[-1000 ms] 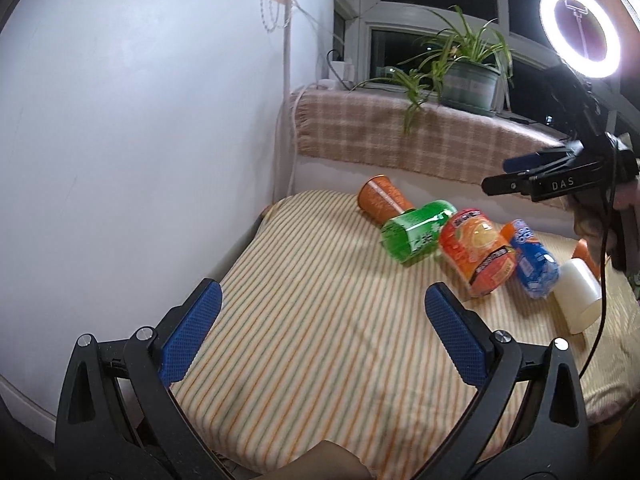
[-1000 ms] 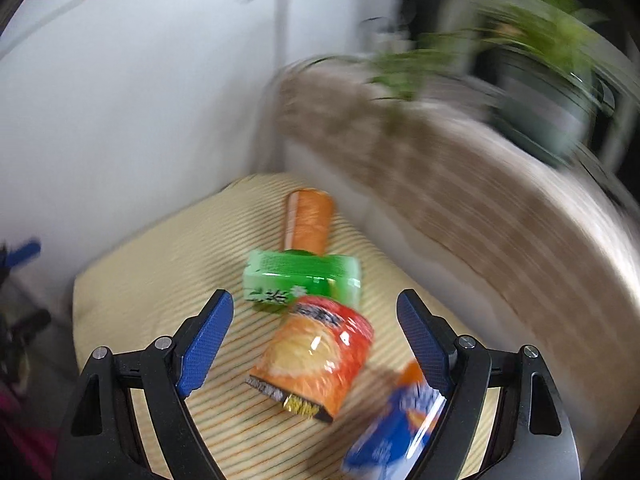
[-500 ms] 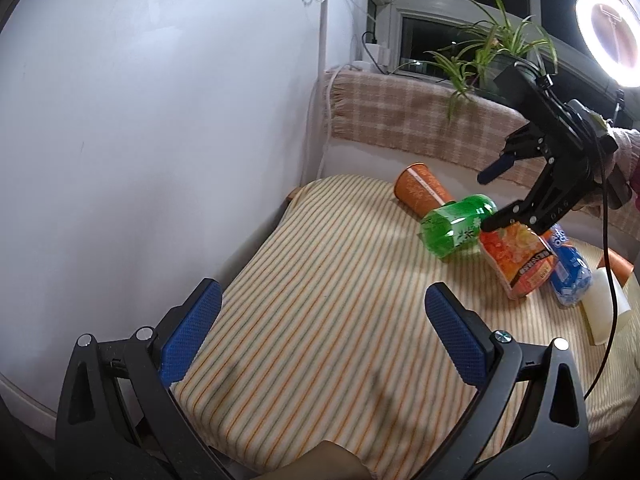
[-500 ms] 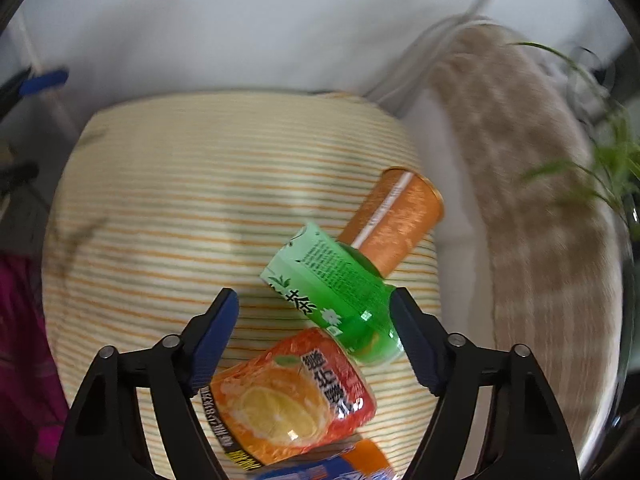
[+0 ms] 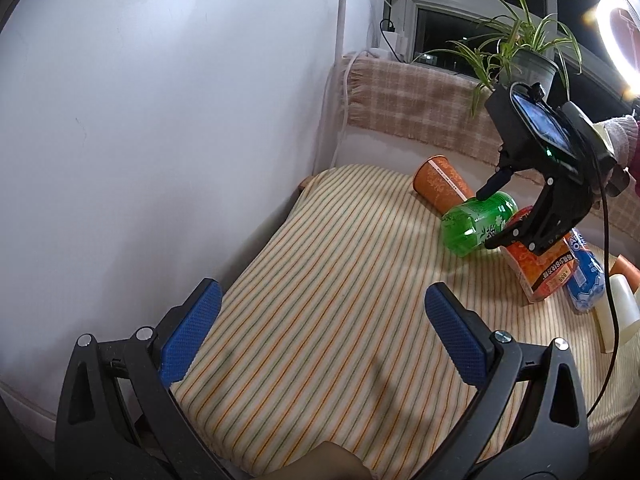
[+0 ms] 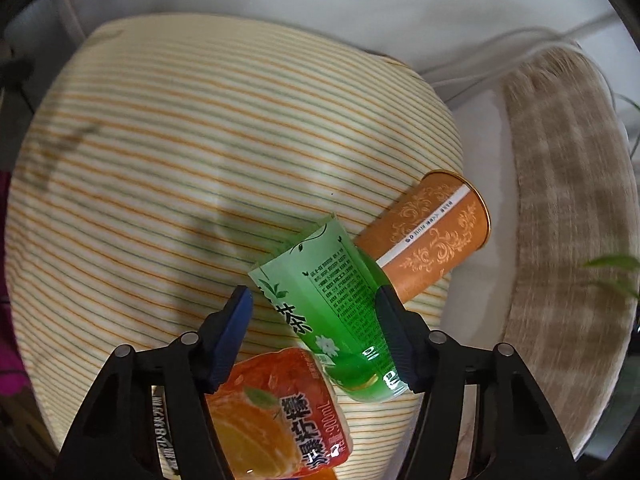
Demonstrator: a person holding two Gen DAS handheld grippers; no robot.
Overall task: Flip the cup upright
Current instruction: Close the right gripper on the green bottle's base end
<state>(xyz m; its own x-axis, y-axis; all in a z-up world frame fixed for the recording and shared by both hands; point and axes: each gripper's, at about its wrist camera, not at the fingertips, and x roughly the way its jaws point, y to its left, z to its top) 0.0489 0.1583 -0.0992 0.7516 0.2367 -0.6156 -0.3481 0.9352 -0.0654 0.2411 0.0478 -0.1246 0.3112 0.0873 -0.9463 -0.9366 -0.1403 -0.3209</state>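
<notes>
An orange paper cup [image 5: 440,186] lies on its side at the far end of a striped cushion [image 5: 320,300]; it also shows in the right wrist view [image 6: 432,240]. A green bottle [image 6: 328,304] lies against it, also in the left wrist view [image 5: 478,224]. My right gripper [image 6: 314,324] is open, its fingers straddling the green bottle from above; the left wrist view shows this gripper [image 5: 490,218] over the bottle. My left gripper [image 5: 320,332] is open and empty, hovering over the near part of the cushion.
An orange juice bottle [image 5: 540,268], a blue bottle [image 5: 586,276] and a white cup [image 5: 616,312] lie to the right. A white wall [image 5: 160,120] bounds the left. A checked backrest [image 5: 420,108], a potted plant [image 5: 516,52] and a ring light [image 5: 620,40] stand behind.
My right gripper has swung in from the right and come down over the green bottle, its fingers now on either side of it. My left gripper has turned slightly left.
</notes>
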